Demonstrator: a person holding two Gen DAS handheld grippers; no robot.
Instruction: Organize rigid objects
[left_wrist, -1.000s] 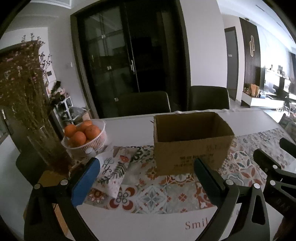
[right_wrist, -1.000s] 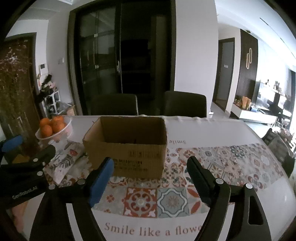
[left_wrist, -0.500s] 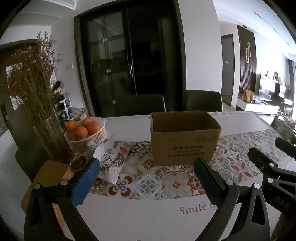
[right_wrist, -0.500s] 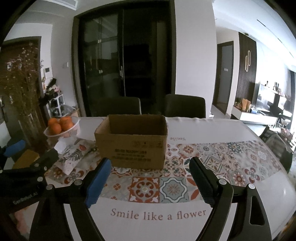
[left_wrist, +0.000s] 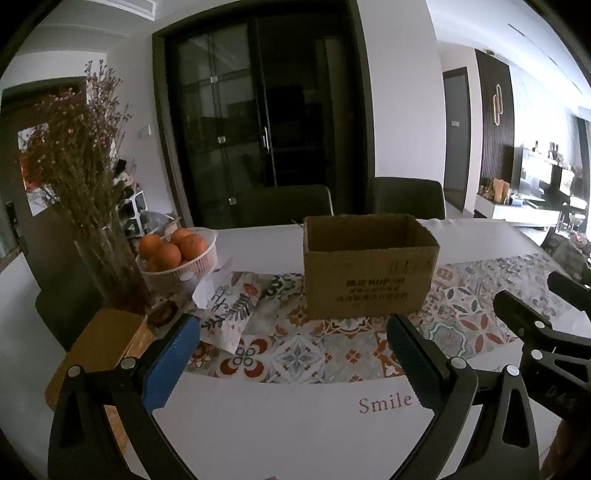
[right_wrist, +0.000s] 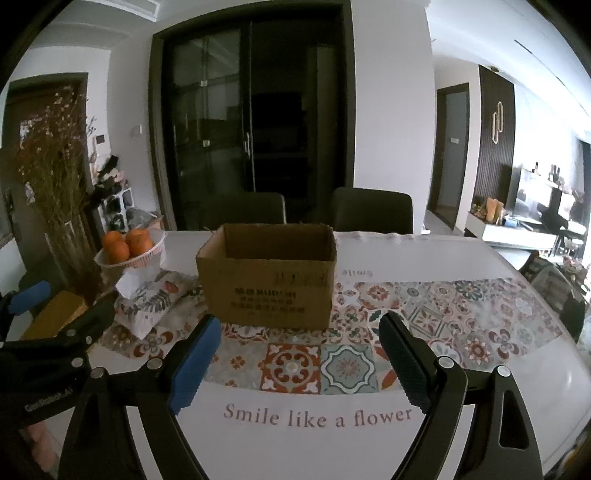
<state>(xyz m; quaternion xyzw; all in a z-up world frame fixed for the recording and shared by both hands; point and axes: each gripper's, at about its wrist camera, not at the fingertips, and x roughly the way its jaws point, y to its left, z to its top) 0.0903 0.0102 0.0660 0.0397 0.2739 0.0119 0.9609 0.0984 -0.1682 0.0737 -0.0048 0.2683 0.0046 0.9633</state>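
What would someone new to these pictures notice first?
Probably the open cardboard box, standing mid-table on the patterned tile runner. Left of it, a white basket of oranges sits beside a tall vase of dried flowers. Nearest the cameras, both tools stand open and empty.

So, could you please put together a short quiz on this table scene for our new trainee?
1. True or false: the cardboard box on the table runner stands with its top open.
2. What fruit fills the white bowl? A apples, B oranges, C lemons.
3. Fill in: between the right tongs there is ____ held.

Key:
1. True; its top is open and the inner walls show.
2. B; the oranges are piled in the bowl beside the vase of dried flowers.
3. Nothing; both the right tongs and the left tongs stand open over the table, short of the box.
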